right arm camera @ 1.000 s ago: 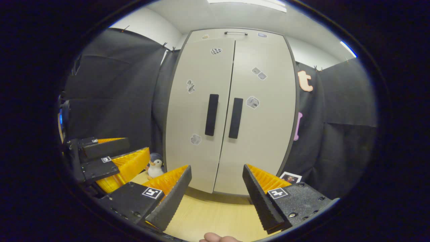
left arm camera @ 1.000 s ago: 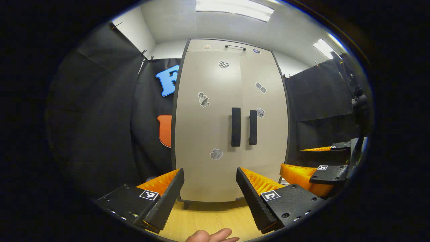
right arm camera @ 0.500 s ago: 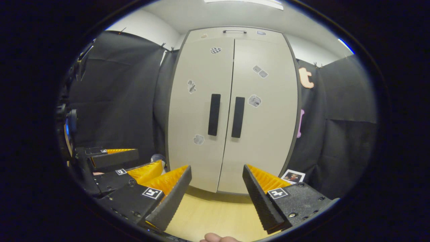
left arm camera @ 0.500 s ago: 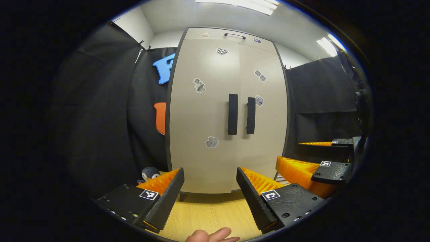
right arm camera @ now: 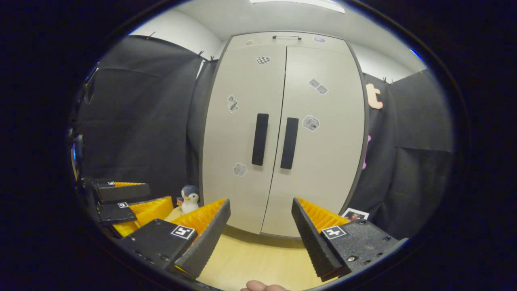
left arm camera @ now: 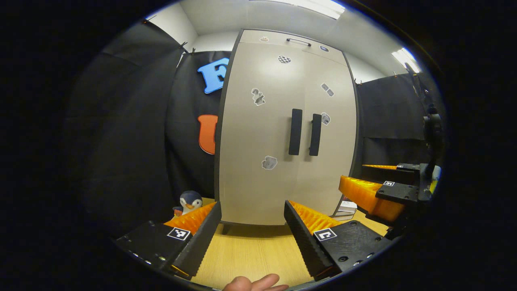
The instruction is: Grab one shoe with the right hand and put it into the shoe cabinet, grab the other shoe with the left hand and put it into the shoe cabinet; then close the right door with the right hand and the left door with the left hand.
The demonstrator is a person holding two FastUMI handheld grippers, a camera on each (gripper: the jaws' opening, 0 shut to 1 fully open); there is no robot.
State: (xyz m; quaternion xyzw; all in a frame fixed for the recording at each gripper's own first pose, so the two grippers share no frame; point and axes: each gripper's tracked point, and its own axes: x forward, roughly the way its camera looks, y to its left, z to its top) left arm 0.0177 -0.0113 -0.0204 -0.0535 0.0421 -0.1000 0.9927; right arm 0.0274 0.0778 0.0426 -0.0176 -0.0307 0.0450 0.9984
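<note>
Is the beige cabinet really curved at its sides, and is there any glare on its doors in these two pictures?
Left gripper view: the tall beige two-door cabinet bows outward, which is fisheye distortion, and a soft bright patch from the ceiling light lies on its upper left door. Right gripper view: same bowing, doors evenly lit, picture sharp.

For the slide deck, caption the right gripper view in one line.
Open right claw faces the shoe cabinet, both doors shut, a penguin toy at its left foot.
</note>
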